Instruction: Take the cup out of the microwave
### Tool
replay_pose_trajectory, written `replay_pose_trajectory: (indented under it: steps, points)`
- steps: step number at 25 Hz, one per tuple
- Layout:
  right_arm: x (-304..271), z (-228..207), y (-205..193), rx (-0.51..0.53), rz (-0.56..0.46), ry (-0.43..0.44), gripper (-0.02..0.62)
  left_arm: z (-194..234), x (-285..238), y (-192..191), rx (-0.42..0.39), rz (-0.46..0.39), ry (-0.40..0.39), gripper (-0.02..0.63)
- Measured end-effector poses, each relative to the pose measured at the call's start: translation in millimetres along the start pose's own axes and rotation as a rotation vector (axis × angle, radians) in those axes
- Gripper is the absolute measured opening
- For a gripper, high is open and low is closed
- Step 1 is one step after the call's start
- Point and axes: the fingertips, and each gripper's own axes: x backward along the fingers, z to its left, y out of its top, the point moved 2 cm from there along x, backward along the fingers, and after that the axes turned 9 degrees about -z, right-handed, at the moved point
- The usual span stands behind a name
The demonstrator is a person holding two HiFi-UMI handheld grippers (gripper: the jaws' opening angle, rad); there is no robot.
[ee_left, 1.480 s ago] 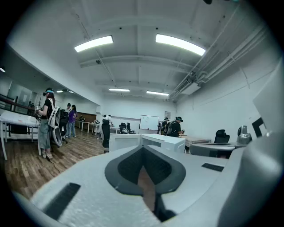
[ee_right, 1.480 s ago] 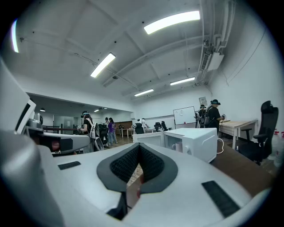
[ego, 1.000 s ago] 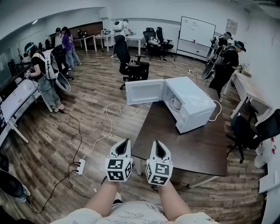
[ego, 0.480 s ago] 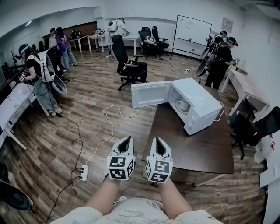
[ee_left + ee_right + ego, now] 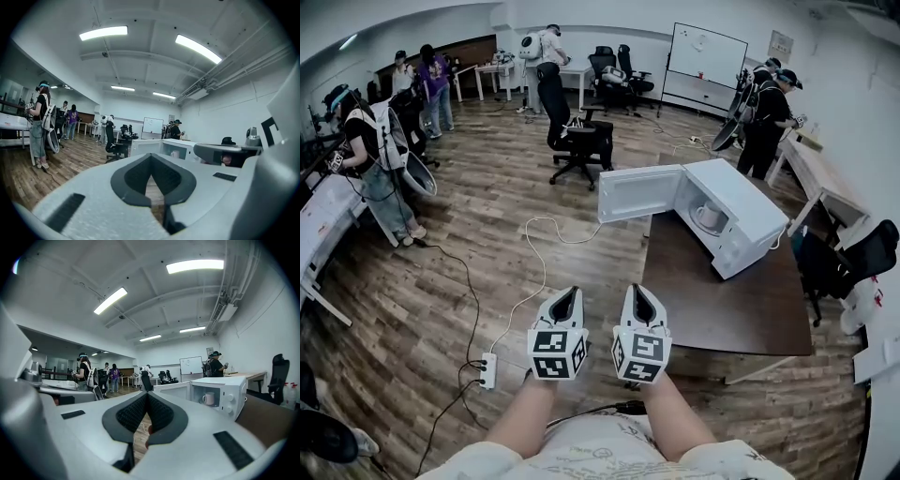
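Head view, microwave: white microwave (image 5: 741,211) stands on the far end of a dark tabletop (image 5: 722,300), its door (image 5: 639,192) swung wide open to the left, past the tabletop's edge.
Head view, cup: a white cup (image 5: 710,216) sits upright inside the microwave's open cavity.
Head view, left tool: the left tool (image 5: 570,292) is held low in front of the person, over the wooden floor (image 5: 469,253), just left of the tabletop's near corner and well apart from the microwave.
Head view, right tool: the right tool (image 5: 635,290) is held just beside the left one, at the tabletop's near edge, also well short of the cup.
Head view, floor: a white cable (image 5: 539,272) runs across the boards to a power strip (image 5: 488,370).
Left gripper view, jaws: the left tool's (image 5: 150,157) jaws are closed tip to tip, with nothing between the pads.
Left gripper view, cup: a small pale shape in the open microwave (image 5: 183,149) far ahead looks like the cup (image 5: 175,154), though it is tiny here.
Right gripper view, jaws: the right tool's (image 5: 147,395) jaws are likewise drawn together at the tips and hold nothing.
Right gripper view, cup: the cup (image 5: 207,399) stands in the lit cavity of the microwave (image 5: 220,392), ahead and to the right of the jaws, with the open door (image 5: 172,391) to its left.
Right gripper view, tabletop: the tabletop (image 5: 267,416) stretches from the microwave toward the right edge.
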Motion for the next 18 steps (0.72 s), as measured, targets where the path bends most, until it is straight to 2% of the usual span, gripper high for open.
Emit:
replay_pose_trajectory:
  steps: [6,12,18]
  points:
    - [-28.0,9.2,11.2,-0.004,-0.019,-0.030,0.011,23.6,-10.4,8.3,-0.012,0.001,-0.021,0.009]
    - [-51.4,-7.5,16.7,-0.009,-0.046,-0.078,0.011,26.1,-37.6,19.7,-0.031,-0.026,-0.055,0.009]
    - [-85.0,-30.7,14.5,-0.030,-0.062,-0.123,0.012,23.3,-84.4,20.6,-0.071,-0.010,-0.110,0.009]
